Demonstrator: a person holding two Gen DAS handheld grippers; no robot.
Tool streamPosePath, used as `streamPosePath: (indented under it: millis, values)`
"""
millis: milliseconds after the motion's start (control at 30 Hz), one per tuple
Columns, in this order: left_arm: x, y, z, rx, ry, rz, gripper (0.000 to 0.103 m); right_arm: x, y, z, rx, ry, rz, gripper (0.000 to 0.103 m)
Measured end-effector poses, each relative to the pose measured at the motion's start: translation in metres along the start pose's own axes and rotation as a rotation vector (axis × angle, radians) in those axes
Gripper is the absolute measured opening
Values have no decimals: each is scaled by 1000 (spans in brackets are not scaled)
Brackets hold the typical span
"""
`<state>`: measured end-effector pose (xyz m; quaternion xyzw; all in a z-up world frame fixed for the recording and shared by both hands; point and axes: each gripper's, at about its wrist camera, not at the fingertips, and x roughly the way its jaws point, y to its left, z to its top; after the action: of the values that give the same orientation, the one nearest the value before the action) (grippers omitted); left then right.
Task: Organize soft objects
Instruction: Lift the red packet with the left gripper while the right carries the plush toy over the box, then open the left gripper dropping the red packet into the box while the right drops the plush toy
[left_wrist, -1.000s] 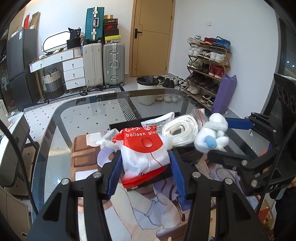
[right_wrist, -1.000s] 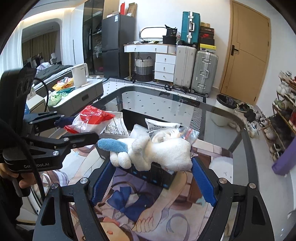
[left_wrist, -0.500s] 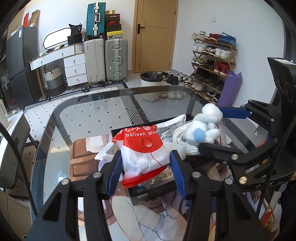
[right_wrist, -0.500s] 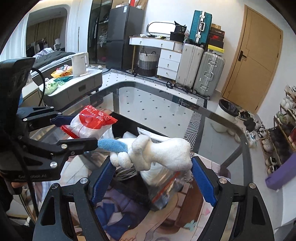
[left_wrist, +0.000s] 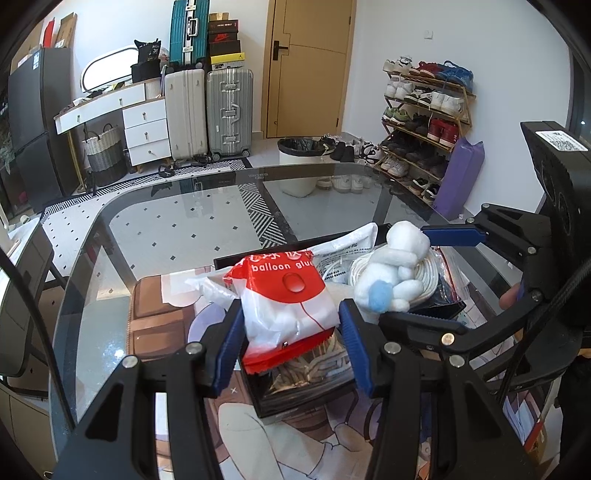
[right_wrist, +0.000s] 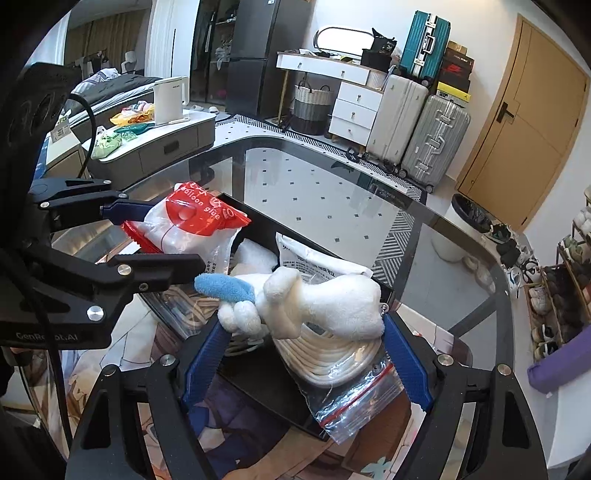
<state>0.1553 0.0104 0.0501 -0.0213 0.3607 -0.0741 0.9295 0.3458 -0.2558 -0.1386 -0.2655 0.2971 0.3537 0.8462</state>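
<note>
My left gripper (left_wrist: 291, 328) is shut on a red and white bag marked "balloon glue" (left_wrist: 288, 299), held above the near left part of a black tray (left_wrist: 295, 404). The same bag (right_wrist: 188, 225) shows at the left of the right wrist view. My right gripper (right_wrist: 301, 341) is shut on a white plush toy with a blue ear (right_wrist: 314, 304), held over the tray (right_wrist: 258, 384). In the left wrist view the plush toy (left_wrist: 393, 277) hangs at the right. Beneath it lies a zip bag of coiled white rope (right_wrist: 332, 360). A white packet (right_wrist: 314, 258) sits behind.
The tray stands on a printed mat (left_wrist: 159, 317) on a glass table (left_wrist: 177, 229). Another bag of tan cord (left_wrist: 314, 365) lies in the tray under the red bag. Suitcases (left_wrist: 229, 110), a shoe rack (left_wrist: 424, 114) and a door stand far behind.
Both grippers have moved forward over the tray with their loads. The plush toy now hangs above the rope bag, and the red bag sits over the tray's near corner.
</note>
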Motion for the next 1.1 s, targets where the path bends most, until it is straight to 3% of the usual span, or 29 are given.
streamPosePath:
  millis: [267,467,533,700,800,1100]
  values:
    - [6,0,1,2,5,2,51,8,0,-1,-23,2,-12,84]
    - [3,-1,0,5,7,-5,56,-4,5,-8,-24,-59,-48,87]
    - [-1,-3,-1,3,5,-14,62,-14,5,-12,-10,-91,-59,93]
    - [-17,-10,-4,23,-44,34,92,-41,2,-24,55,-161,-65,101]
    - [-27,-11,-10,17,-71,41,98,-52,1,-31,88,-190,-56,102]
    - [-45,-4,-33,-41,-140,59,103,-74,4,-62,219,-277,-20,102]
